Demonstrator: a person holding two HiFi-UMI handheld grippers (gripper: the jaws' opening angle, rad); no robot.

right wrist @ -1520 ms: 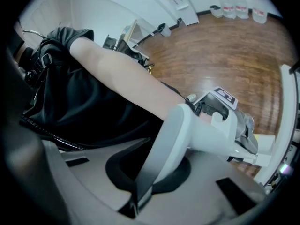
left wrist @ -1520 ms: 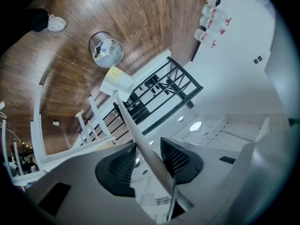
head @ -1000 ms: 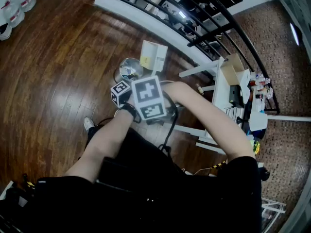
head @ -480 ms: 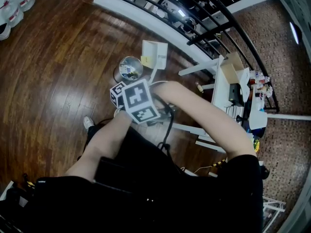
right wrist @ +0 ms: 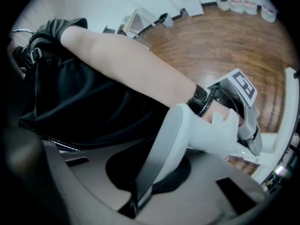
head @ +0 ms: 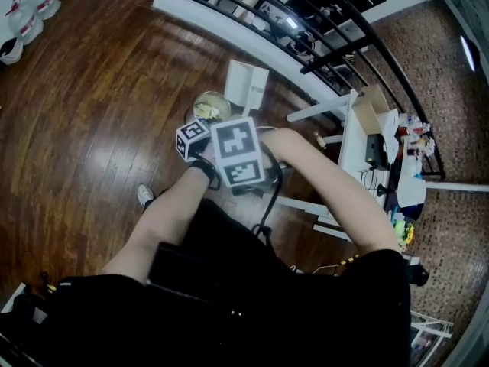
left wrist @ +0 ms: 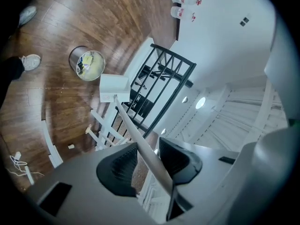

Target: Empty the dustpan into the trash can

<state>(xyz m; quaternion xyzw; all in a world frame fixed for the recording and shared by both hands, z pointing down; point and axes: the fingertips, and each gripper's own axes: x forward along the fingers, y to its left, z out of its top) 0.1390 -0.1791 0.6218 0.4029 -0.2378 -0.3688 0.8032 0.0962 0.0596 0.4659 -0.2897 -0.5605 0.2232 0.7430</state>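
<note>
Dustpan (head: 246,85) was held out on the end of its long pale handle (left wrist: 139,137), just beside the trash can (head: 195,107), at about 1 o'clock from it in the head view. The handle ran back from the pan straight between the jaws of the left gripper (left wrist: 147,148), whose pads were clamped on it, partway closed. The right gripper (right wrist: 140,191) sat behind that one with its jaws squeezed fully together on the flat near end of what looked like the same handle. In the left gripper view the can was at roughly 10 o'clock from the pan, with something yellowish inside. The marker cubes (head: 237,153) were bunched together at about 6 o'clock from the can, over a dark wood floor (head: 92,128).
</note>
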